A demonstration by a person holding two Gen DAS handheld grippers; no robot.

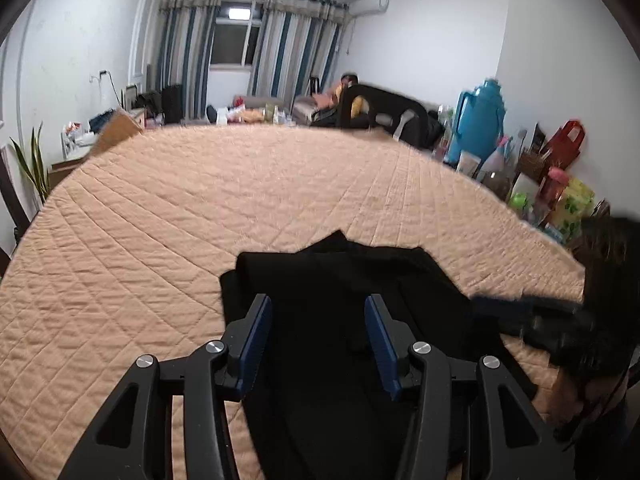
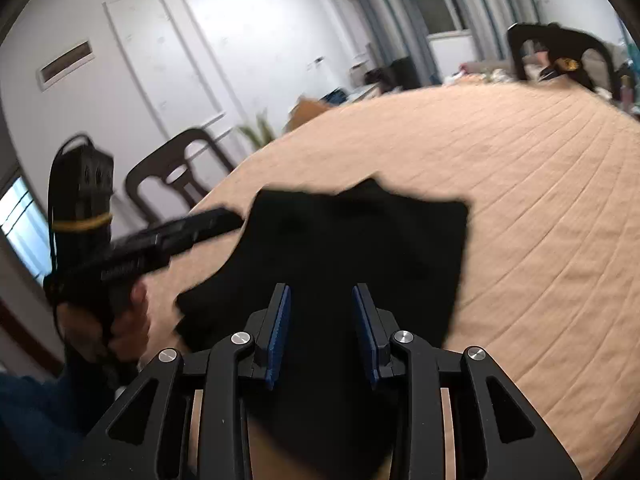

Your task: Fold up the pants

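Pants (image 1: 344,280) on quilt (image 1: 200,208), beneath both parted jaws

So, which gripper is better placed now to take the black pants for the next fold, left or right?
Probably either, with a slight edge to the right. Both the left gripper and the right gripper are open above the pants, but the right one seems nearer to a free edge of the cloth.

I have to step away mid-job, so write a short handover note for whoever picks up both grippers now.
Left gripper: open, empty, over the black fabric pants.
Right gripper: open, empty, over the same pants.
The pants lie bunched, partly doubled over, near the edge of the peach quilted bedspread.
Done: apparently a rough first fold.
Left: flatten, square the edges, finish folding.
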